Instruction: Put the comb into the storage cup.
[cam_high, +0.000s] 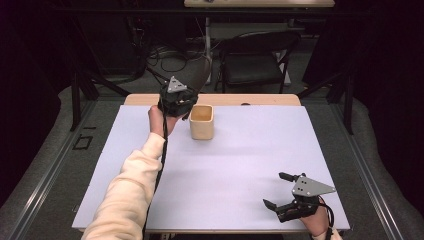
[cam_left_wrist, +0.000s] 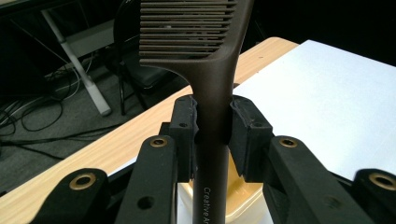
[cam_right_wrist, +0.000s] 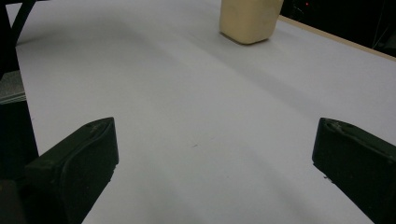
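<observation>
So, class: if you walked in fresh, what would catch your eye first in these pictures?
The dark brown comb stands out, clamped by its handle in the left gripper at the table's far edge, teeth pointing up. Just below it sits a cream cup on the white table. The right gripper rests open at the near right corner.

In the left gripper view the comb (cam_left_wrist: 212, 70) runs off the top edge, so its teeth are cut short, and its handle print breaks off at the bottom edge. Below the left claw (cam_left_wrist: 212, 135), its arms hide most of the cup (cam_left_wrist: 243, 196). Ahead of the right claw (cam_right_wrist: 212, 154), the cup's top is cropped.
</observation>
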